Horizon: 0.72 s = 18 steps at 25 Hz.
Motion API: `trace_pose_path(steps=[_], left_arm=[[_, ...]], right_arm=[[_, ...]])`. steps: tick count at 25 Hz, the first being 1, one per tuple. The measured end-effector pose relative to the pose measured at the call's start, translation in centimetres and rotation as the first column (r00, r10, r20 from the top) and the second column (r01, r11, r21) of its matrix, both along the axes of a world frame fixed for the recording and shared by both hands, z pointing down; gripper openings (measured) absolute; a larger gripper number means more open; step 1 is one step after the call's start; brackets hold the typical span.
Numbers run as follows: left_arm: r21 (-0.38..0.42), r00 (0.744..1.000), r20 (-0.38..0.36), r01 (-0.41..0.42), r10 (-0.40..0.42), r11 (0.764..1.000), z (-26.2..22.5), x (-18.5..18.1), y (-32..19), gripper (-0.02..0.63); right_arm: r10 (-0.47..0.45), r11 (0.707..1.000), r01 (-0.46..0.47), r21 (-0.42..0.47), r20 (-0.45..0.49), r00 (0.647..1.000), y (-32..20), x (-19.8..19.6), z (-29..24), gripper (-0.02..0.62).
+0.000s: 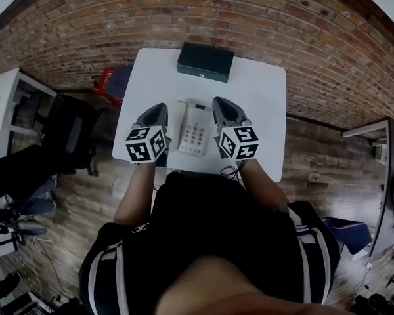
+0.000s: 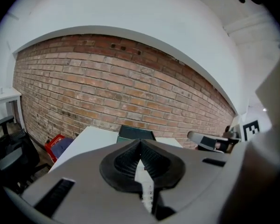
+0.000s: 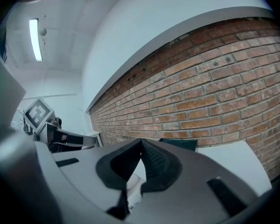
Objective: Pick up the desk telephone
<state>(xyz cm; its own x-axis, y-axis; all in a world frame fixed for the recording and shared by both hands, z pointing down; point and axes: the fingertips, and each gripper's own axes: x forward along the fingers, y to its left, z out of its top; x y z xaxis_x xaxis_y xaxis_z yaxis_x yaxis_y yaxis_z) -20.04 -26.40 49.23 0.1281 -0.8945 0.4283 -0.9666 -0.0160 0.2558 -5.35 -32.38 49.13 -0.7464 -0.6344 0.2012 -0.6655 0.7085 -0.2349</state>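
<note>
Desk telephone (image 1: 194,128): white plastic, oblong, pale keypad (print too small to read), lying flat on the square white table (image 1: 262,90) near its front edge. Left gripper (image 1: 157,110) and right gripper (image 1: 220,107) flank it, one close on each side; contact cannot be confirmed. Both have grey shells, ribbed black pads and a cube of black-and-white square markers. Each pair of jaws is pressed together at the tips, nothing between. Behind the telephone sits a dark green rectangular box (image 1: 205,62), near a red brick wall (image 1: 249,18).

Even indoor light; ceiling strip lamp (image 3: 36,38) glaring; heavy fisheye warp, dark corners.
</note>
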Motion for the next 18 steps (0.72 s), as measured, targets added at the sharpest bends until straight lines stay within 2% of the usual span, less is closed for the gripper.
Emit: trace_pose_path(steps=[2,6,10,16,18], left_arm=[[-0.026,1.0,-0.015,-0.026,0.026,0.999,0.9,-0.5,-0.7,0.002],[-0.083,0.995,0.011,-0.1,0.101,0.992,2.5,-1.3,-1.9,0.002],[-0.135,0.981,0.035,-0.183,0.189,0.974,4.3,-1.5,-2.5,0.002],[-0.217,0.96,-0.093,-0.279,0.265,0.935,8.1,-1.5,-2.3,0.017],[-0.236,0.948,-0.146,-0.311,0.283,0.921,9.1,-1.5,-2.4,0.092]], right_arm=[[0.014,1.0,-0.015,-0.016,-0.026,1.0,-0.2,-0.1,0.9,-0.002],[0.042,0.998,-0.045,-0.043,-0.072,0.997,-0.5,-0.4,2.5,-0.002],[0.049,0.988,-0.062,-0.14,-0.094,0.994,-0.2,-0.7,5.3,0.0],[0.114,0.94,-0.129,-0.315,-0.065,0.991,0.5,0.1,9.5,0.002],[0.124,0.92,-0.137,-0.368,-0.057,0.991,0.7,0.2,10.8,0.019]])
